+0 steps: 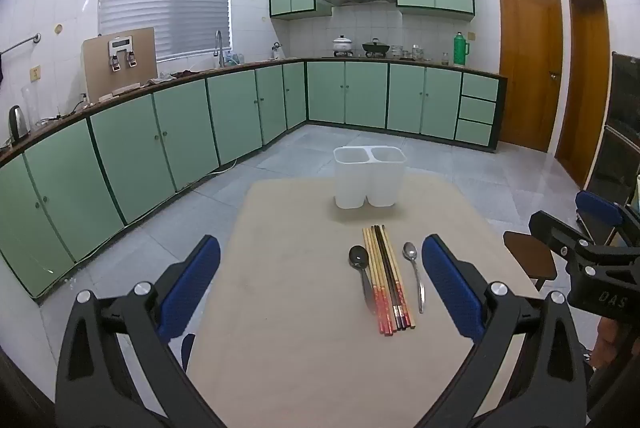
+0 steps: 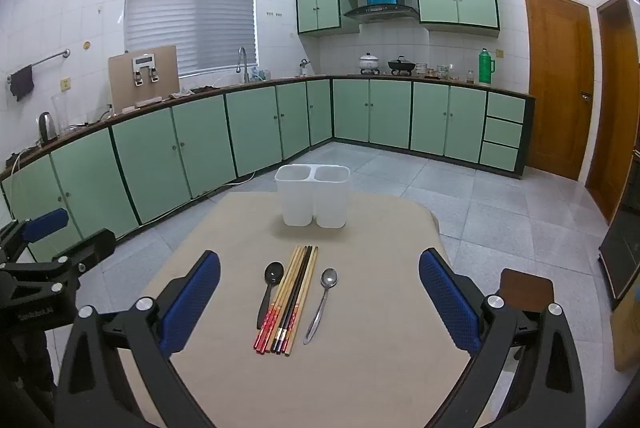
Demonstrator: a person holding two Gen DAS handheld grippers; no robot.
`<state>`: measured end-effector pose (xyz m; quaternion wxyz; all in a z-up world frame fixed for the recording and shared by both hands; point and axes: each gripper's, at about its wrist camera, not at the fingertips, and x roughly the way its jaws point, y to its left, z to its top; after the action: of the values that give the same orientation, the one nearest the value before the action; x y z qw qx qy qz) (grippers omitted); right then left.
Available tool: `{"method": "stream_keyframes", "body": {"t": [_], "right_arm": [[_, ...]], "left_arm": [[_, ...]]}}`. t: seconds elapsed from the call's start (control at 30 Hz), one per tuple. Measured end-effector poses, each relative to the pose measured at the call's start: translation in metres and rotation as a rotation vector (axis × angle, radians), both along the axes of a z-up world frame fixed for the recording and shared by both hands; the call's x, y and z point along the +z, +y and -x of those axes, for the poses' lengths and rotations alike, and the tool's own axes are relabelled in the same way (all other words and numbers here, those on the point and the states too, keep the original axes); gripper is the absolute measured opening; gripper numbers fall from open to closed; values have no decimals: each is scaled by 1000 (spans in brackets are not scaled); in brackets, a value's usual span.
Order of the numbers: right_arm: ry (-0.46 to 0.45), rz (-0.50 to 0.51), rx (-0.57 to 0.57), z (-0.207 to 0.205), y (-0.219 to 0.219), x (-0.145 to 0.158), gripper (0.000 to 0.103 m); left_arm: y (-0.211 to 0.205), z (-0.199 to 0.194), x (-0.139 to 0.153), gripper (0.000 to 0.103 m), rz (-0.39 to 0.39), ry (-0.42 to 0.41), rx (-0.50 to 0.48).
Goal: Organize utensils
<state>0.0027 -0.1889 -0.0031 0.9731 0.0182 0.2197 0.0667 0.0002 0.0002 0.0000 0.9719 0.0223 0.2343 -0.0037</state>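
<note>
A white two-compartment holder (image 2: 312, 200) stands upright at the far end of the counter (image 2: 360, 368), both compartments showing nothing inside. Nearer than the holder lie the chopsticks (image 2: 290, 298) in a tight bundle, with a black spoon (image 2: 270, 288) just left of them and a metal spoon (image 2: 322, 302) just right. The left gripper (image 1: 320, 288) and right gripper (image 2: 320, 300) hover short of the holder, jaws wide apart, gripping nothing.

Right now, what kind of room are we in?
A home kitchen, most likely. Green cabinets run under a long counter, a range hood hangs over pots on the stove, and a sink faucet stands by the window.
</note>
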Motion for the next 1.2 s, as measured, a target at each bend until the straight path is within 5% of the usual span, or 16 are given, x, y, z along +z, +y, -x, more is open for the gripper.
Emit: {"method": "stream_keyframes", "body": {"t": [1.2], "right_arm": [[-2, -2, -3, -3, -1, -3, 97]], "left_arm": [[2, -5, -2, 98, 0, -3, 2]]}}
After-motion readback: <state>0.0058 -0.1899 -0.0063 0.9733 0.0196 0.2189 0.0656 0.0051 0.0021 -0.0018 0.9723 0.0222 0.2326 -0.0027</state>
